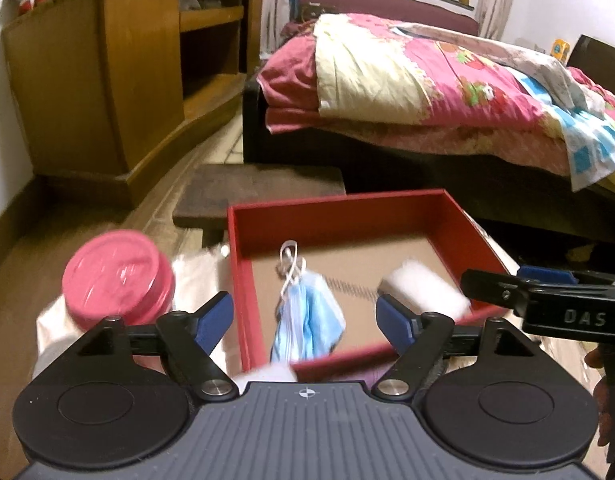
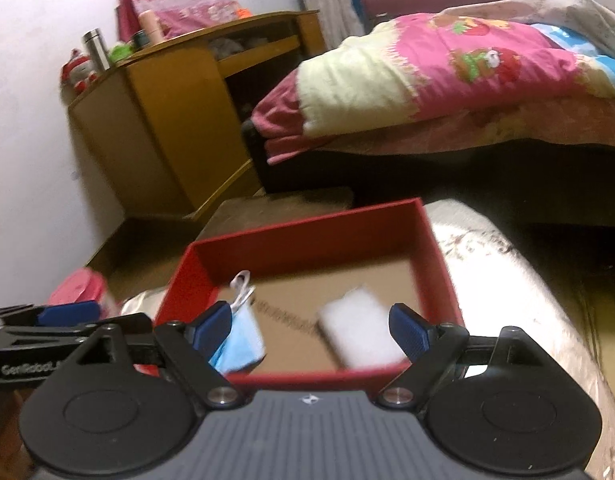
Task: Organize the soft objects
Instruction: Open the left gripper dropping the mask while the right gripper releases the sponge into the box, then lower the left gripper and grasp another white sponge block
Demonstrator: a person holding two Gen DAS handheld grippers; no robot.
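Observation:
A red box (image 1: 347, 206) (image 2: 307, 236) stands on a white cloth-covered surface. In it lie a blue face mask (image 1: 307, 320) (image 2: 241, 340) with white ear loops and a white soft pad (image 1: 423, 288) (image 2: 359, 332). My left gripper (image 1: 305, 322) is open and empty, above the box's near edge over the mask. My right gripper (image 2: 311, 330) is open and empty, above the near edge by the white pad. The right gripper also shows at the right of the left wrist view (image 1: 547, 296). A white fluffy bit (image 1: 267, 372) lies just outside the box's near wall.
A pink-lidded jar (image 1: 117, 276) (image 2: 79, 290) stands left of the box. A low dark stool (image 1: 263, 192) is behind it. A wooden cabinet (image 1: 119, 80) stands at left, a bed with a pink quilt (image 1: 427, 80) at right.

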